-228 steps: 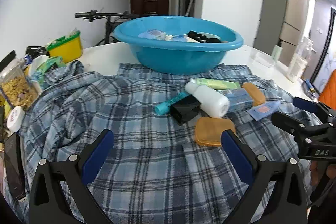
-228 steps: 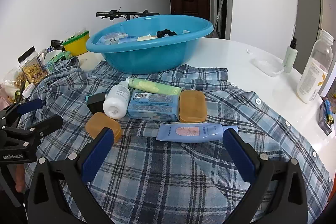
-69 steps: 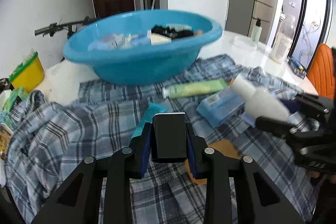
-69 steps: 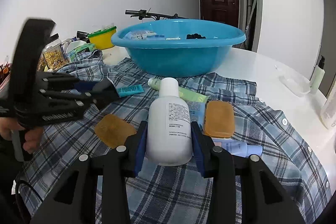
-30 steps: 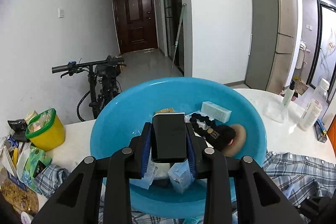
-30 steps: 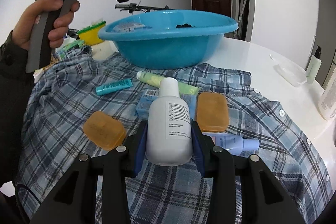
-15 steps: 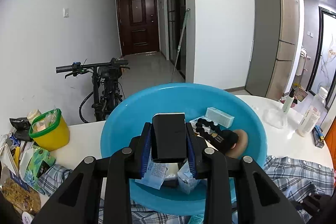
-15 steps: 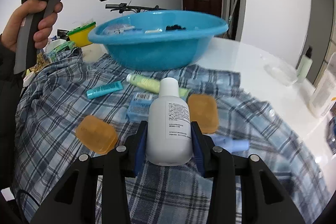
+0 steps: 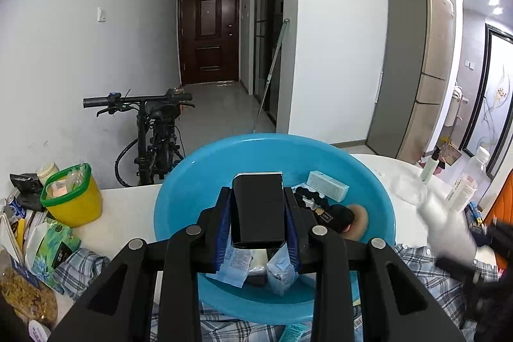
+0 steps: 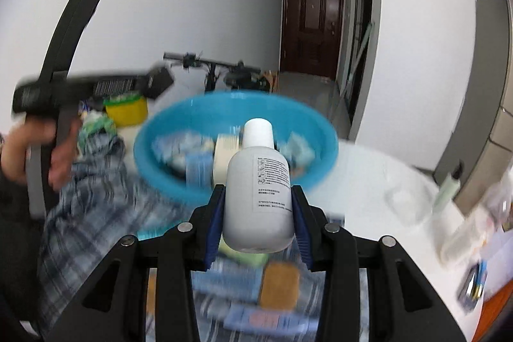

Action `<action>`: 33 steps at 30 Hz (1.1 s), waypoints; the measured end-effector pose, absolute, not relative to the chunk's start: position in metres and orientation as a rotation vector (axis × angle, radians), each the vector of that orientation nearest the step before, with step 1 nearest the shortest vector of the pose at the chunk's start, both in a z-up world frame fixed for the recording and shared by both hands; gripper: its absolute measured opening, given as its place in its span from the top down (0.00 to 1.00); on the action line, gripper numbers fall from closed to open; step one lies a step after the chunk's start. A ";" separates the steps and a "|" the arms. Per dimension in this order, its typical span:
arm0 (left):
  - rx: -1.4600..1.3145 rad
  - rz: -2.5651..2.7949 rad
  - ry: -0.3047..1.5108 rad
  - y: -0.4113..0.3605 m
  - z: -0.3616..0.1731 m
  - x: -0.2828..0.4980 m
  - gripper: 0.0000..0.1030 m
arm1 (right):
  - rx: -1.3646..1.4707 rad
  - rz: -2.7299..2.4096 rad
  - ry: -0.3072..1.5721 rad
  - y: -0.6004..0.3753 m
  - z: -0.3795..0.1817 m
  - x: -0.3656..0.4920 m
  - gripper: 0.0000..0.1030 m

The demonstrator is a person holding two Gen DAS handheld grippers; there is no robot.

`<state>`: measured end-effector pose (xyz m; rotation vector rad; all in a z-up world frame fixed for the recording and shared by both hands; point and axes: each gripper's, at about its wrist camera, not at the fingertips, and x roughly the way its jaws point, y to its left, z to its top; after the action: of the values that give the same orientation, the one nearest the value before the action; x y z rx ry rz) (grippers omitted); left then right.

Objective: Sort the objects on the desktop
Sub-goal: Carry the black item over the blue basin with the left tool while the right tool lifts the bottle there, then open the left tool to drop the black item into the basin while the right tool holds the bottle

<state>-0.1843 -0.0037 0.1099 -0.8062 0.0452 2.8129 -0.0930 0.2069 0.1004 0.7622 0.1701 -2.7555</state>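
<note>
Both fingers loaded above the blue basin: left gripper clamps black box, right gripper clamps white bottle.

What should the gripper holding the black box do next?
Probably open and let go. The left gripper is shut on the black box, which hangs right above the blue basin where other sorted items already lie, so it should drop in.
</note>
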 end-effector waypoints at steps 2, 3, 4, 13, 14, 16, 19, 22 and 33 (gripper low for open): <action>-0.812 2.817 0.034 -0.007 0.111 -0.185 0.69 | 0.687 -2.769 0.177 0.200 0.117 -0.106 0.63; -0.813 2.817 0.028 -0.009 0.111 -0.185 0.69 | 0.659 -2.770 0.183 0.197 0.125 -0.113 0.63; -0.813 2.820 0.023 -0.010 0.111 -0.186 0.69 | 0.643 -2.763 0.193 0.192 0.132 -0.122 0.63; -0.856 2.852 0.010 -0.023 0.102 -0.197 0.69 | 0.593 -2.724 0.073 0.179 0.148 -0.194 0.63; -0.862 2.858 0.012 -0.024 0.101 -0.198 0.69 | 0.593 -2.722 0.054 0.179 0.146 -0.199 0.63; -0.873 2.869 0.015 -0.026 0.098 -0.201 0.69 | 0.585 -2.715 0.003 0.182 0.142 -0.205 0.63; -0.875 2.885 0.009 -0.028 0.096 -0.203 0.69 | 0.611 -2.703 0.010 0.181 0.133 -0.213 0.63; -0.881 2.880 0.017 -0.027 0.093 -0.204 0.69 | 0.622 -2.717 0.005 0.189 0.134 -0.216 0.63; -0.905 2.867 0.056 -0.020 0.087 -0.208 0.69 | 0.622 -2.696 -0.013 0.192 0.137 -0.215 0.63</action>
<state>-0.2079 -0.0201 0.0869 -0.9052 0.0562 2.8673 -0.2145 0.1919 0.1365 0.6222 -0.0125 -2.6961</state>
